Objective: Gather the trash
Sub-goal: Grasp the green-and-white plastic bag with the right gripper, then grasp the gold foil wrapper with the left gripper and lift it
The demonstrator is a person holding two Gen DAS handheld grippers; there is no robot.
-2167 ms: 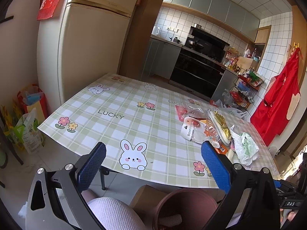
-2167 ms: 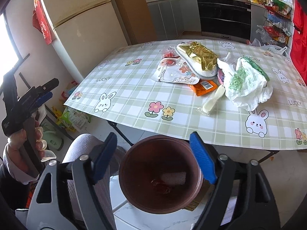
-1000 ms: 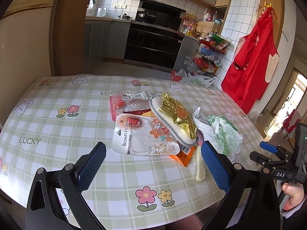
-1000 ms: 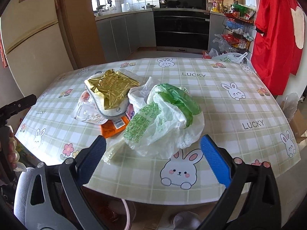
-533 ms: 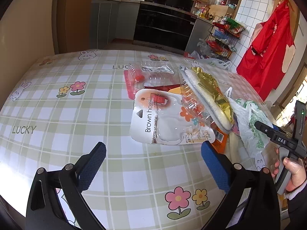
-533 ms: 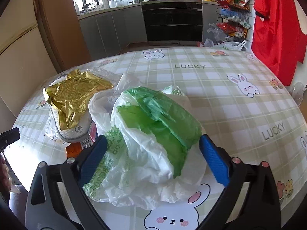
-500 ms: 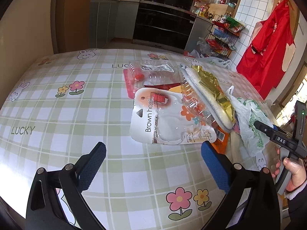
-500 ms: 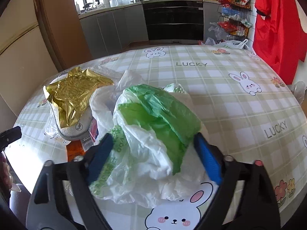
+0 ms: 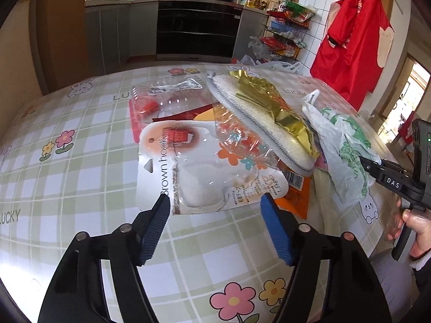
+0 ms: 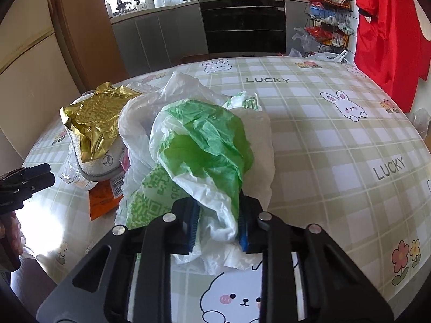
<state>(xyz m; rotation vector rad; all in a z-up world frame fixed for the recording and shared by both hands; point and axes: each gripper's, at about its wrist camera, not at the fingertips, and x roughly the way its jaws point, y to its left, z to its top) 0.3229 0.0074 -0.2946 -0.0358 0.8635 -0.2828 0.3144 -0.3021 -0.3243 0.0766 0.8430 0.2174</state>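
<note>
A heap of trash lies on the checked tablecloth. My left gripper is open, its blue pads either side of the near edge of a white "Brown hook" blister pack. Behind the pack lie a clear red-backed package, a white foam tray with gold foil and an orange wrapper. My right gripper is shut on the white and green plastic bag; the bag also shows in the left wrist view. The gold foil tray lies left of the bag.
The table's near edge runs just below both grippers. A red apron hangs on the right wall. Kitchen cabinets and a black oven stand behind the table, with a wire rack to their right.
Both grippers moved from the brown bin below the table up to the trash. The right gripper closed on the plastic bag. The left gripper narrowed and came close to the blister pack.
</note>
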